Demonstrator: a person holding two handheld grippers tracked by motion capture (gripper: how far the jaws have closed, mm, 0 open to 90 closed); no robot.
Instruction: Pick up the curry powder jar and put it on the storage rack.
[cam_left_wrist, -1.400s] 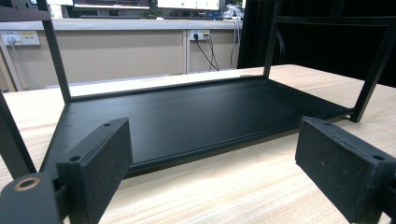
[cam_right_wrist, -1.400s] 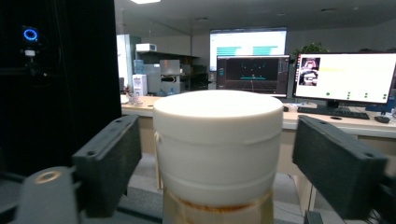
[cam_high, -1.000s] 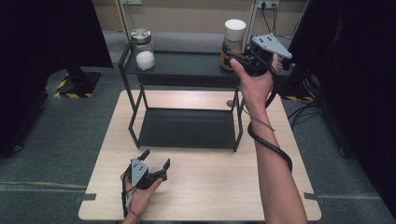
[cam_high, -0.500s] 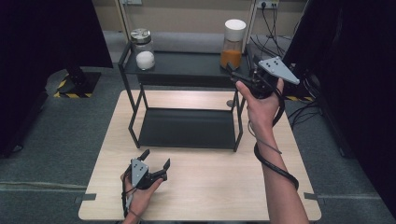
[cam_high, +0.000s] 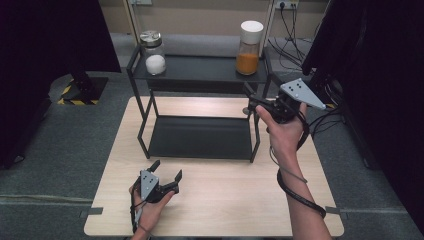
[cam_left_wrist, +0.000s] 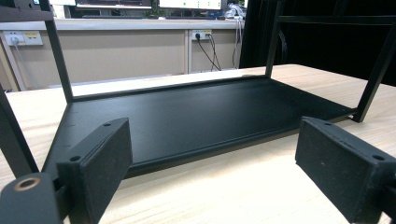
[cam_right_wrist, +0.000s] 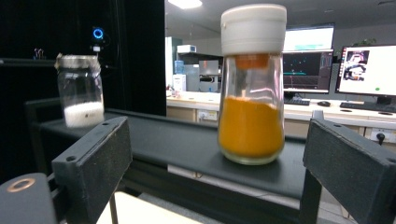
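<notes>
A black two-tier rack (cam_high: 200, 75) stands at the back of the wooden table. On its top shelf stand an orange-powder jar with a white lid (cam_high: 249, 47) (cam_right_wrist: 252, 93) and a white-powder jar with a metal lid (cam_high: 155, 55) (cam_right_wrist: 83, 93). My right gripper (cam_high: 248, 100) (cam_right_wrist: 219, 144) hangs open in front of the rack's right end, a little short of the orange jar and apart from it. My left gripper (cam_high: 166, 170) (cam_left_wrist: 210, 154) rests open near the table's front edge, facing the rack's lower shelf (cam_left_wrist: 201, 116), and holds nothing.
The wooden table (cam_high: 225, 200) has bare room in front of the rack. Dark curtains hang on both sides, and cables (cam_high: 295, 25) lie on the floor at the back right. A wall with sockets is behind the rack.
My right gripper has drawn back and down from the orange jar, which stays upright on the top shelf. The left gripper has not moved.
</notes>
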